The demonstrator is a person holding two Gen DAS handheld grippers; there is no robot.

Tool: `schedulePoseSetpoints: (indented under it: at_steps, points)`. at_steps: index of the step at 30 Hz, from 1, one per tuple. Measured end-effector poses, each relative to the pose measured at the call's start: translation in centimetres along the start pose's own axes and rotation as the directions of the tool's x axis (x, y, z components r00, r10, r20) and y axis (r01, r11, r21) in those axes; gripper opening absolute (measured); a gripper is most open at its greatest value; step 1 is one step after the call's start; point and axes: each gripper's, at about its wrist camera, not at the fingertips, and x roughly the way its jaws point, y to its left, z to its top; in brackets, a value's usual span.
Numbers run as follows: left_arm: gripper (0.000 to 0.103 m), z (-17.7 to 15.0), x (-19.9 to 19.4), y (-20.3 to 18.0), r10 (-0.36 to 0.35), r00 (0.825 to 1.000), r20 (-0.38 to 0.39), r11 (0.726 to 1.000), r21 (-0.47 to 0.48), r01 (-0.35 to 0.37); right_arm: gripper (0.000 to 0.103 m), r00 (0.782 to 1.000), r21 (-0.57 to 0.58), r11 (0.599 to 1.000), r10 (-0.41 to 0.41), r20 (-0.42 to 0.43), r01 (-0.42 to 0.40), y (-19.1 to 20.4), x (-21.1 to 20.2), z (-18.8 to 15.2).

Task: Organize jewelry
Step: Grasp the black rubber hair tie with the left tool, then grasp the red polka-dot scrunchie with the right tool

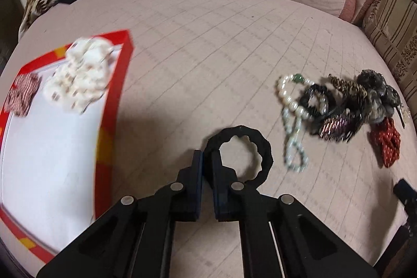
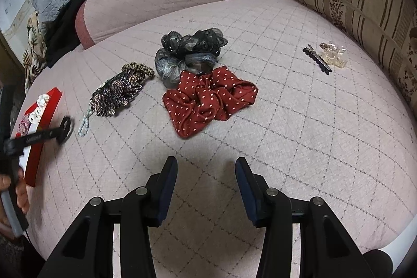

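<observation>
The left gripper [image 1: 207, 160] has its fingers pressed together on a black hair tie [image 1: 241, 151], holding it over the quilted pink cushion [image 1: 208, 43]. The right gripper [image 2: 206, 173] hangs with its jaws spread wide, holding nothing. Left of the tie lies a red-rimmed box [image 1: 114, 100] with a white scrunchie [image 1: 80, 77] inside. Further right sits the heap: a pearl bracelet [image 1: 289, 98], a red polka-dot scrunchie [image 2: 208, 100] and a dark sheer scrunchie [image 2: 190, 48]. Beyond, a black hair clip [image 2: 318, 60] lies alone.
</observation>
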Motion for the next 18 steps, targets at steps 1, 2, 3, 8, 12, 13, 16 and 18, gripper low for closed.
schedulePoseSetpoints:
  at_steps: [1,2,3,8,12,13,16,18]
  points:
    - [0.006,-0.2,-0.1,0.3,-0.002,1.0,0.002,1.0,-0.006,0.002,0.051,1.0,0.006,1.0,0.003,0.004,-0.003,-0.2,0.0,0.1]
    - [0.007,-0.4,-0.2,0.4,-0.005,1.0,0.005,1.0,-0.01,0.005,0.052,1.0,0.012,1.0,0.004,0.007,-0.004,-0.4,0.0,0.3]
    - [0.007,-0.4,-0.2,0.4,-0.004,1.0,0.005,1.0,-0.011,0.004,0.054,1.0,0.017,1.0,0.003,0.011,-0.003,-0.5,0.0,0.4]
    - [0.007,-0.1,0.1,-0.2,0.017,1.0,0.008,1.0,-0.005,-0.017,0.059,0.999,0.044,0.999,-0.018,0.051,0.016,-1.6,-0.1,2.0]
    - [0.009,0.1,0.3,-0.2,0.015,1.0,0.014,1.0,-0.013,-0.015,0.062,0.999,0.064,0.998,-0.01,0.053,0.007,-2.1,0.6,3.9]
    - [0.011,0.2,0.4,-0.3,0.013,1.0,0.015,1.0,-0.014,-0.013,0.063,0.999,0.071,0.997,-0.003,0.05,-0.001,-2.2,1.0,4.4]
    - [0.017,0.1,0.5,-0.5,0.011,1.0,0.025,1.0,-0.012,-0.011,0.064,0.999,0.078,0.997,-0.002,0.04,-0.001,-2.1,2.1,5.4]
    - [0.021,0.2,0.6,-0.8,0.02,0.999,0.032,1.0,-0.005,-0.019,0.064,1.0,0.082,0.997,-0.008,0.03,0.006,-2.0,2.8,5.7]
